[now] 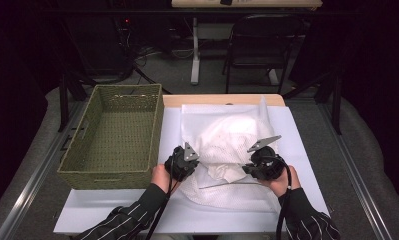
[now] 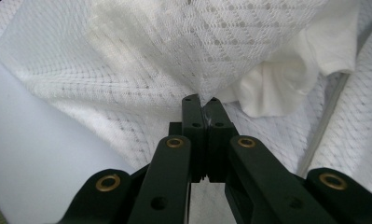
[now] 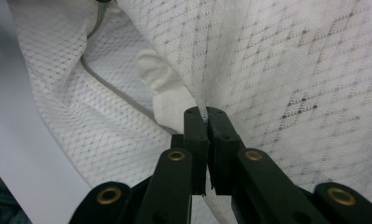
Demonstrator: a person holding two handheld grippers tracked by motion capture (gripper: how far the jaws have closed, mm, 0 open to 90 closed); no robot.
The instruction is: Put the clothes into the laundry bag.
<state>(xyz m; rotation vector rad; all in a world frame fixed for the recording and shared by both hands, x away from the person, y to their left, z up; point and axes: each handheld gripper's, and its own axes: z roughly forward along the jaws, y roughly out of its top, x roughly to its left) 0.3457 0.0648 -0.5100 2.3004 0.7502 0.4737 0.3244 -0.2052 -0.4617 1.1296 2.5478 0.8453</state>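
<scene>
Both pairs of jaws are clamped on the white mesh laundry bag (image 1: 222, 145) — our left gripper (image 2: 202, 100) and right gripper (image 3: 206, 111) pinch its upper layer, lifting the mouth off the desk (image 1: 112, 210) beside the wicker basket (image 1: 114, 135), likely to reach the white cloth (image 2: 277, 88) inside.

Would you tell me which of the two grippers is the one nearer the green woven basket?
The left gripper: it grips the white mesh bag close to the basket, while the right gripper is farther away.
</scene>
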